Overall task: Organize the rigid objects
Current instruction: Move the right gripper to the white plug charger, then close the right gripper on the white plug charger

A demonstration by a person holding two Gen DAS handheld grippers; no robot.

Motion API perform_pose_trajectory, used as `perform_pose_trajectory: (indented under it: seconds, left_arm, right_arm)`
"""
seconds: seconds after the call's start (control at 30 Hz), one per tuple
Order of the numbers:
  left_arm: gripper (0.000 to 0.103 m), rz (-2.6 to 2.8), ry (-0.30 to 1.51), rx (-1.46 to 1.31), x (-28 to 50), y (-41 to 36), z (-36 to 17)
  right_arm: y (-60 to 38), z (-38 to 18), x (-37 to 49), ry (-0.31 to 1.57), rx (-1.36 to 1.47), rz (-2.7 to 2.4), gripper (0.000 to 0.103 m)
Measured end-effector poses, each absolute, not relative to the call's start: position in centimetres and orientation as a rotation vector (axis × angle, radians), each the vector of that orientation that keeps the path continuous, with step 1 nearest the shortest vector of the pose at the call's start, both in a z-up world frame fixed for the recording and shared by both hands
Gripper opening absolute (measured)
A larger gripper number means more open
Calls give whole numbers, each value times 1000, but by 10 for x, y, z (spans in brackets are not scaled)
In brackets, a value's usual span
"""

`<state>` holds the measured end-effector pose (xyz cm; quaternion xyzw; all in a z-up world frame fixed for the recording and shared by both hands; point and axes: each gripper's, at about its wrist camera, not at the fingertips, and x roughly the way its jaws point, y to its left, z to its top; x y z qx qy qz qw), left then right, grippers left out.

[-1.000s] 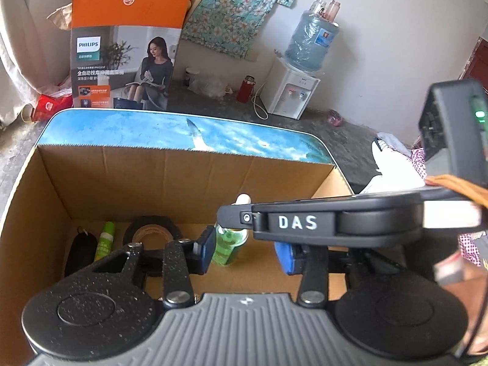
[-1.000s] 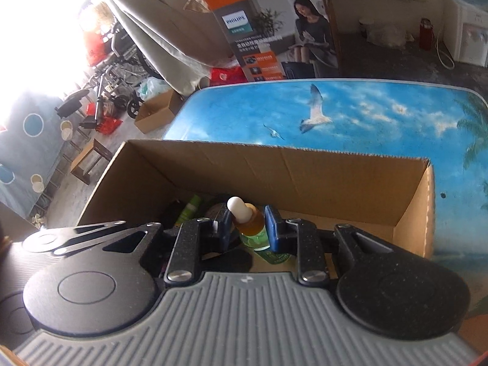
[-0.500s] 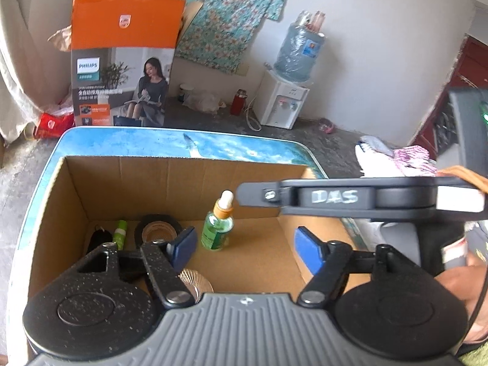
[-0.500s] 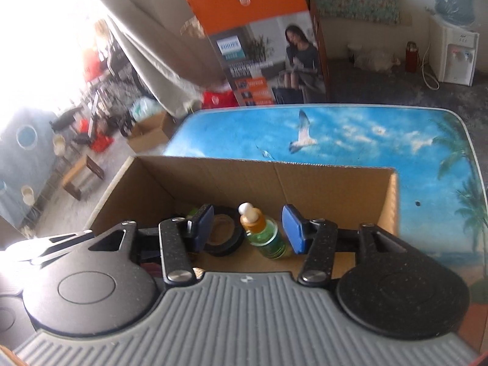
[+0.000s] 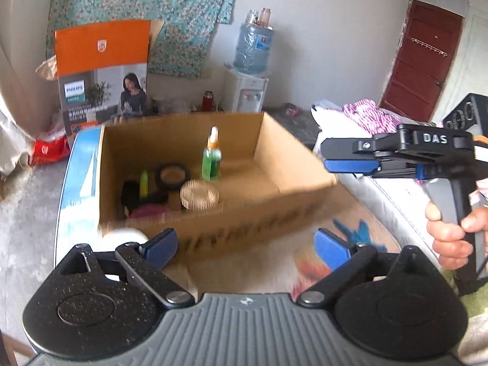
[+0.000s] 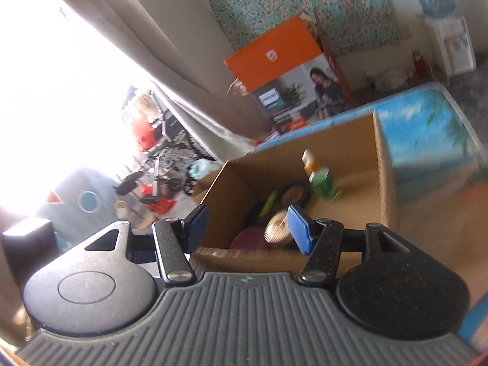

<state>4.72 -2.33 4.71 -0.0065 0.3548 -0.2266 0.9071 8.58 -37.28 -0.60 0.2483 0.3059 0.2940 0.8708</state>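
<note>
A cardboard box [image 5: 292,164] stands on the table. Upright inside it is a green dropper bottle [image 5: 211,158] with an orange neck. Beside the bottle lie a black tape roll [image 5: 172,176], a green tube [image 5: 143,180], a ribbed gold lid [image 5: 199,194] and a dark item [image 5: 129,193]. My left gripper [image 5: 246,245] hangs in front of the box's near wall, jaws opening wide with nothing between them. My right gripper [image 6: 248,227] is over the near wall [image 6: 244,254], jaws opening and empty. It also shows side-on as the right gripper [image 5: 332,155] in a hand [image 5: 448,231]. The bottle [image 6: 320,177] shows blurred.
A white round object [image 5: 123,238] sits outside the box by my left fingertip. The table [image 5: 80,177] has a blue seaside print. Behind it stand an orange carton [image 5: 102,85] and a water dispenser [image 5: 251,70]. Clothes [image 5: 360,116] are piled to the right.
Both grippers have drawn back out of the box and opened. The dropper bottle, earlier between the right pads, now stands free on the box floor.
</note>
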Motion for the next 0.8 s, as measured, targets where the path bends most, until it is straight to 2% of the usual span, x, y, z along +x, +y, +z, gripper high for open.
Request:
perform_pose_trajectory:
  seconds: [0.17, 0.27, 0.43, 0.63, 0.8]
  left_arm:
    - [97, -432, 765, -4, 31, -15, 10]
    - [93, -392, 785, -10, 34, -13, -14]
    - [70, -317, 802, -12, 47, -14, -44]
    - [57, -238, 812, -19, 60, -7, -64]
    - [48, -234, 797, -25, 63, -4, -70]
  right_arm:
    - [-340, -49, 77, 765, 556, 645, 57]
    - [-313, -68, 82, 835, 571, 686, 54]
    - [-282, -93, 108, 929, 598, 690, 43]
    - [-258, -122, 134, 1013, 631, 673, 33]
    - [-245, -129, 142, 1022, 649, 685, 31]
